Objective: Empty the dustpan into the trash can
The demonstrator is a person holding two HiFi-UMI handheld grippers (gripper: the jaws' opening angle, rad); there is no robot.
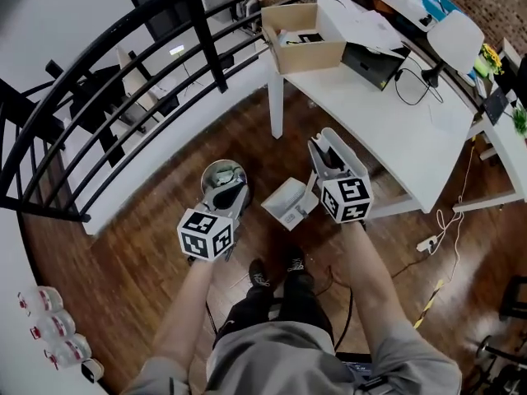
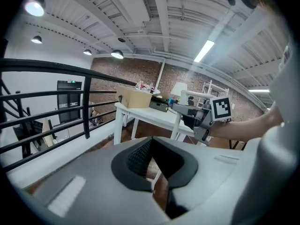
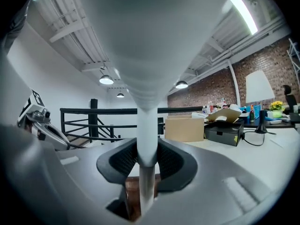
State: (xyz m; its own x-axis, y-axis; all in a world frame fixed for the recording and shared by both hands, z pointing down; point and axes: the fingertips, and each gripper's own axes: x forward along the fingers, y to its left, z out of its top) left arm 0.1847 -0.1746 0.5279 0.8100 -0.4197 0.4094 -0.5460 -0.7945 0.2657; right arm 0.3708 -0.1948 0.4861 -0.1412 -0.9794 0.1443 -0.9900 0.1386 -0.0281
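Trash can (image 1: 216, 169) stands on the floor by my left gripper (image 1: 224, 194), jaws apart and empty; the white dustpan (image 1: 286, 206) hangs just right, its handle (image 3: 146, 125) clamped in my right gripper (image 3: 146, 171). It's light, stiff plastic, I judge, best held by that handle

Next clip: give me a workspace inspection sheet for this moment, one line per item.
Surface: wooden floor, person standing on it.
Job's things: trash can on the floor; white dustpan beside it, not over it.
Clutter: cardboard box and black case on the white table; bottles far left.
Grippers: left gripper jaws slightly apart, empty; right gripper shut on the dustpan's handle.
Cables: power strip on the floor; black lead on the table.
Surroundings: black railing, brick wall.
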